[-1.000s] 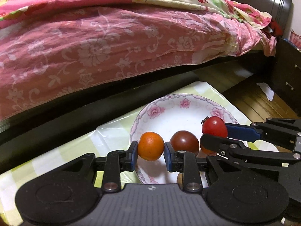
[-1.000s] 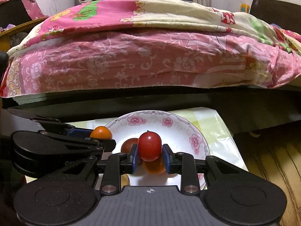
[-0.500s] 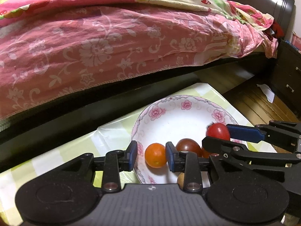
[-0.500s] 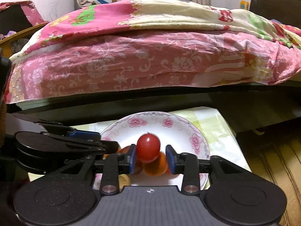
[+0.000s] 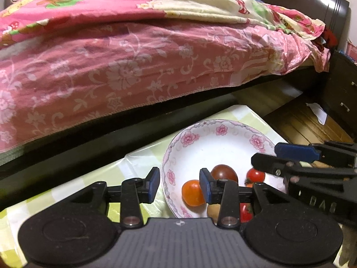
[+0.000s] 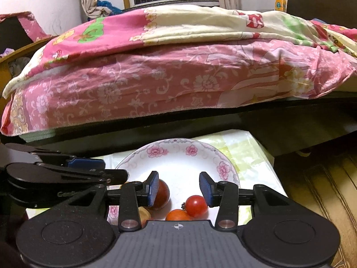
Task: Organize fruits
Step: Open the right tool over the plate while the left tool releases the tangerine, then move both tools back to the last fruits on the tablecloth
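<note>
While both grippers are being held spread above it, the fruit is being carried by the floral plate (image 5: 189, 138) alone.

An orange tomato (image 5: 193, 193) is being shown just inside the left gripper's (image 5: 179, 184) right fingertip, on the plate floor, with nothing being clamped between the wide-open jaws; a dark tomato (image 5: 224, 173) is lying just beyond that fingertip, and a red tomato (image 5: 255, 175) is being seen under the right gripper's (image 6: 179, 186) fingers. Seen from the right wrist, the red tomato (image 6: 196, 205) is resting below the right fingertip, apart from both pads, beside an orange one (image 6: 178, 215); the dark tomato (image 6: 161, 192) is being partly hidden by the left pad. The plate is being supported by a checked green tablecloth (image 6: 245, 151) before a pink floral bedspread (image 6: 178, 89).
</note>
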